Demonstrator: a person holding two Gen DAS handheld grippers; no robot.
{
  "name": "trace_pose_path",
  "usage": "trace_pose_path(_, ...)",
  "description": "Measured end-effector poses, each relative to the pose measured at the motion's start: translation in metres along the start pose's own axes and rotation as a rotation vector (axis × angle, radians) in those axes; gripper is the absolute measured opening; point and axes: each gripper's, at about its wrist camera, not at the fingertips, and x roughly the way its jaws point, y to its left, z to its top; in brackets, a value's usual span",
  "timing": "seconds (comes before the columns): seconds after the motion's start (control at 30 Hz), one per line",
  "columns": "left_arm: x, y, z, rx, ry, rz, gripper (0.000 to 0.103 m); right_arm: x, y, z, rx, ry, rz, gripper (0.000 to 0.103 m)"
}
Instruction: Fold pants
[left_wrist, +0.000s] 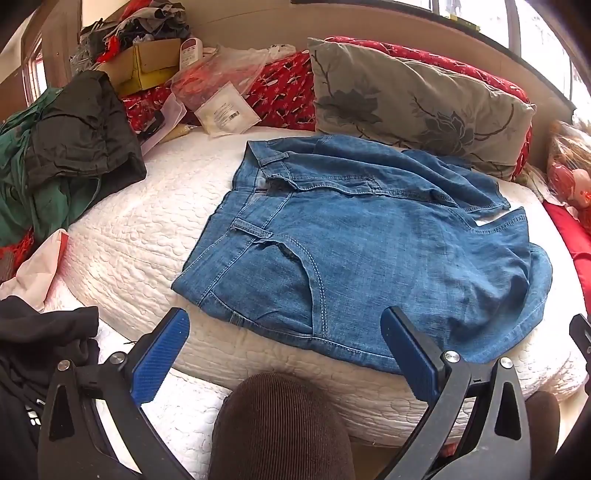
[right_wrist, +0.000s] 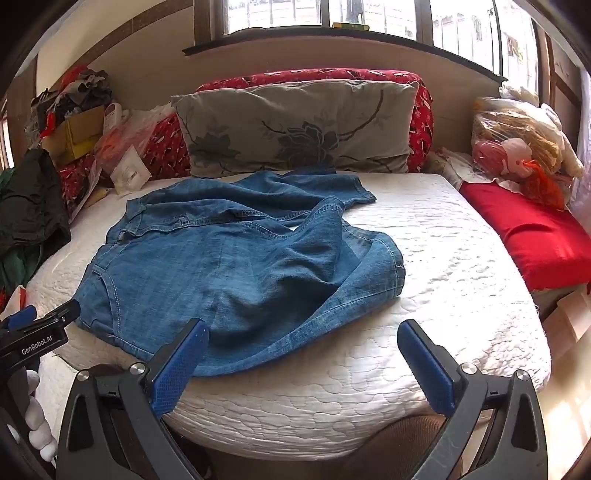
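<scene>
Both tongs, left tongs (left_wrist: 284, 354) and right tongs (right_wrist: 303, 354), hang spread wide and empty at the bed's (right_wrist: 461, 258) near edge. Beyond them the denim pants (right_wrist: 229, 266) lie rumpled mid-mattress: soft, floppy (probably fairly heavy), best pinched at waistband and hem.

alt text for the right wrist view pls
Blue denim pants lie loosely folded and rumpled on a white quilted mattress, with the open right gripper hovering at their near edge, holding nothing. A grey floral pillow stands behind, below a window.
</scene>
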Motion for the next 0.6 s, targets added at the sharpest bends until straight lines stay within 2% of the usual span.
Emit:
trace_pose_path(0.13, -0.012, -0.02, 0.015, -0.008, 0.023, 0.026, 0.103, 0.001, 0.0, -0.001, -0.003, -0.001, -0.001, 0.103)
trace_pose_path(0.37, -0.033, -0.035, 0.03, -0.004, 0.023, 0.012, 0.103, 0.001, -0.001, 0.001, 0.0, 0.005, -0.004, 0.103)
trace_pose_path(0.6, -0.034, -0.039, 0.032, 0.009, 0.024, -0.002, 0.103, 0.001, -0.002, 0.001, 0.002, 0.009, -0.005, 0.103)
